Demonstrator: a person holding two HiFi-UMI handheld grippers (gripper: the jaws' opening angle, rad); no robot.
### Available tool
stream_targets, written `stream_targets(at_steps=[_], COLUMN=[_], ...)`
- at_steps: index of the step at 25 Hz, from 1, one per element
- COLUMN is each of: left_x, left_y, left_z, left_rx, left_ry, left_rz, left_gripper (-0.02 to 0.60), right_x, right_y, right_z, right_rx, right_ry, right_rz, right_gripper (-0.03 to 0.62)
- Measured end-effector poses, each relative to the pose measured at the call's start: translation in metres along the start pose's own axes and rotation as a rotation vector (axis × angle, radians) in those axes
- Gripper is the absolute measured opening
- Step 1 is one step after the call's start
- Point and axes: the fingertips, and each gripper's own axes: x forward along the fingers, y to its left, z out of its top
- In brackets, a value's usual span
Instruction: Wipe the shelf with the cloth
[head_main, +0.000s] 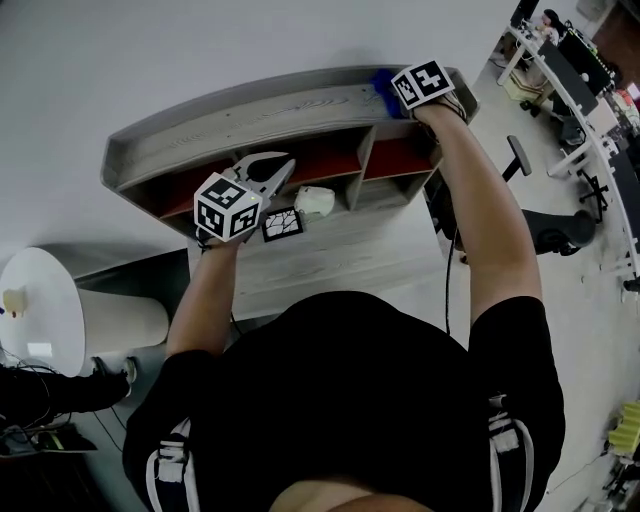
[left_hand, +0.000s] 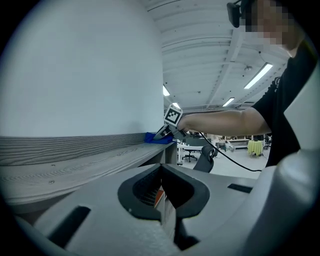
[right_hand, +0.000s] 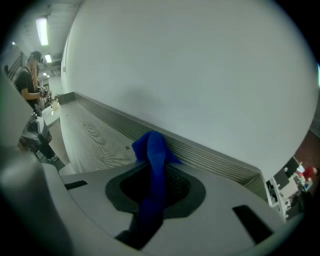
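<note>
A grey wooden shelf unit (head_main: 250, 120) with red compartments stands against a white wall. My right gripper (head_main: 395, 95) is at the right end of the top board, shut on a blue cloth (head_main: 384, 90) that touches the board beside the back lip. In the right gripper view the cloth (right_hand: 151, 142) hangs bunched between the jaws of the right gripper (right_hand: 152, 167) over the grained board (right_hand: 95, 137). My left gripper (head_main: 278, 165) hovers at the front of the unit near its left half, jaws together and holding nothing. In the left gripper view, beyond the left gripper (left_hand: 162, 190), the cloth (left_hand: 157, 138) lies far along the board.
A white object (head_main: 315, 202) and a black-and-white marker card (head_main: 282, 224) lie on the lower ledge. A round white table (head_main: 40, 310) stands at the left. An office chair (head_main: 545, 225) and desks (head_main: 580, 70) are at the right. Another person (right_hand: 27, 75) stands far off.
</note>
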Motion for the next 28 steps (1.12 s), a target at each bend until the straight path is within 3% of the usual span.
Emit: stream_targets(at_steps=[13, 28], left_x=[0.049, 0.063], left_y=[-0.016, -0.026], left_z=[0.007, 0.005], left_rx=[0.005, -0.002], left_ry=[0.003, 0.017], left_rz=[-0.067, -0.078], left_gripper=[0.017, 0.017], right_x=[-0.027, -0.032], right_y=[-0.088, -0.099], right_z=[-0.048, -0.053], right_rx=[0.139, 0.150], right_ry=[0.004, -0.008], right_rz=[-0.097, -0.107], right_gripper=[0.061, 0.061])
